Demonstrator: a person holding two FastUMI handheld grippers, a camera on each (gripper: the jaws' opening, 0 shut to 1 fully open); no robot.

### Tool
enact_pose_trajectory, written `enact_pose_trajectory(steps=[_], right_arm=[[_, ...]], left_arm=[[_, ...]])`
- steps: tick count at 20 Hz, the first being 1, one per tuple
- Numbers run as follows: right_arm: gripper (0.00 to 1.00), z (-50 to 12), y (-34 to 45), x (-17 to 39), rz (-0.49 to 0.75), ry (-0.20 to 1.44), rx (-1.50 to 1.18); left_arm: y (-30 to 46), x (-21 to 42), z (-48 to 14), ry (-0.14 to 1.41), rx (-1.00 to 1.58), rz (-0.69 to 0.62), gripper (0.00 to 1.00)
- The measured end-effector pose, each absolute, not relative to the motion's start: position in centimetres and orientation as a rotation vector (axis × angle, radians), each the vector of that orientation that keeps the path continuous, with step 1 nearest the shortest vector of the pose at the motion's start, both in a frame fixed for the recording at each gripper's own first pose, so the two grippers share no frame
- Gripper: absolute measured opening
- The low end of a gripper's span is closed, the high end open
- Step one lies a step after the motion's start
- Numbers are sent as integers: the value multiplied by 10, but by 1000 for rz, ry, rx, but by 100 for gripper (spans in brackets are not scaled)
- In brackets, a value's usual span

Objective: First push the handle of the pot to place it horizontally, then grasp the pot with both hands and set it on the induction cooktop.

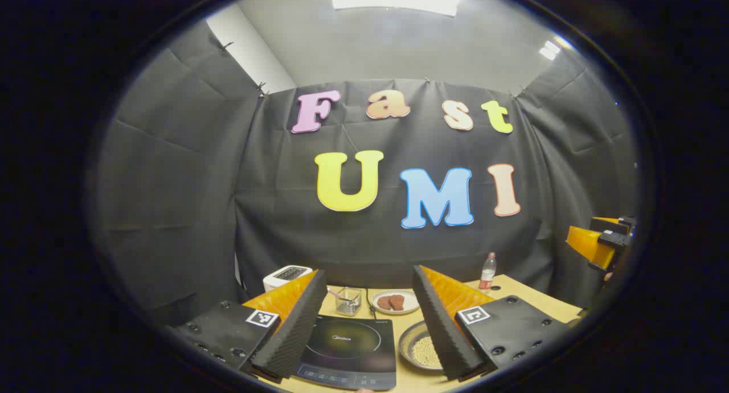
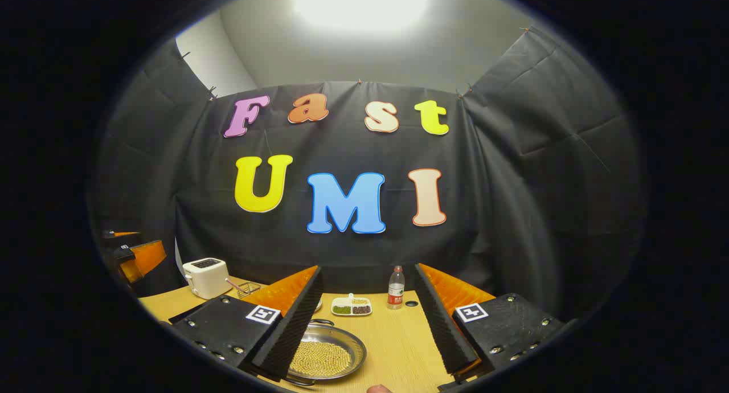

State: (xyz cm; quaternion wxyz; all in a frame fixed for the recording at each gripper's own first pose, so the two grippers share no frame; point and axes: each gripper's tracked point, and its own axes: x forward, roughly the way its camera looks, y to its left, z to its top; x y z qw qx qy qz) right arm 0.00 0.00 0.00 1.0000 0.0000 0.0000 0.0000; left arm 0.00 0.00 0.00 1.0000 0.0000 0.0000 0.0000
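Note:
A shallow metal pot [image 2: 324, 356] holding small yellow beans sits on the wooden table [image 2: 398, 347], with a loop handle [image 2: 322, 323] on its far rim. In the left gripper view the pot [image 1: 420, 347] lies just right of the black induction cooktop [image 1: 347, 350]. My left gripper [image 1: 369, 279] is open above the cooktop, with nothing between its fingers. My right gripper [image 2: 369, 270] is open too, its left finger [image 2: 290, 330] over the pot's left edge. Each gripper appears far off in the other's view: the right gripper [image 1: 601, 242] and the left gripper [image 2: 134, 256].
A white toaster [image 2: 205, 276], a wire basket [image 2: 245, 289], a small two-part dish [image 2: 351, 307], a bottle [image 2: 395, 287] and its cap [image 2: 412, 304] stand at the back. A plate of brown pieces [image 1: 394, 302] and a glass box [image 1: 348, 301] sit behind the cooktop.

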Motion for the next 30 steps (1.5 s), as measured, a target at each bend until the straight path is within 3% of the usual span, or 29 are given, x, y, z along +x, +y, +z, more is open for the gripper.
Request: enact_pose_trajectory(steps=[8, 9, 10, 19, 21, 23, 24, 25, 27, 29, 30], right_arm=[[96, 0, 0, 1, 17, 3, -2], [96, 1, 1, 2, 18, 2, -4], [96, 0, 0, 3, 19, 3, -6], [95, -4, -1, 9, 29, 15, -13], [86, -6, 0, 10, 36, 24, -9], [85, -7, -1, 13, 38, 27, -7], [70, -7, -1, 12, 42, 28, -5], [66, -7, 2, 13, 53, 32, -3], [66, -8, -1, 13, 43, 34, -11], [25, -8, -1, 16, 61, 34, -4], [23, -11, 2, 15, 72, 41, -5]], left_arm=[[-3, 0, 5, -21, 6, -1, 100], [-3, -1, 7, -23, 6, -2, 94], [-5, -1, 7, -25, 8, -1, 100], [-7, 2, 8, -32, 13, 9, 96], [-8, 3, 8, -34, 13, 12, 95], [-10, 4, 11, -37, 14, 16, 94], [-9, 4, 11, -38, 15, 18, 100], [-10, 3, 13, -40, 16, 20, 100], [-11, 5, 13, -40, 19, 23, 100], [-12, 6, 13, -41, 23, 30, 100], [-14, 5, 15, -43, 22, 32, 100]])
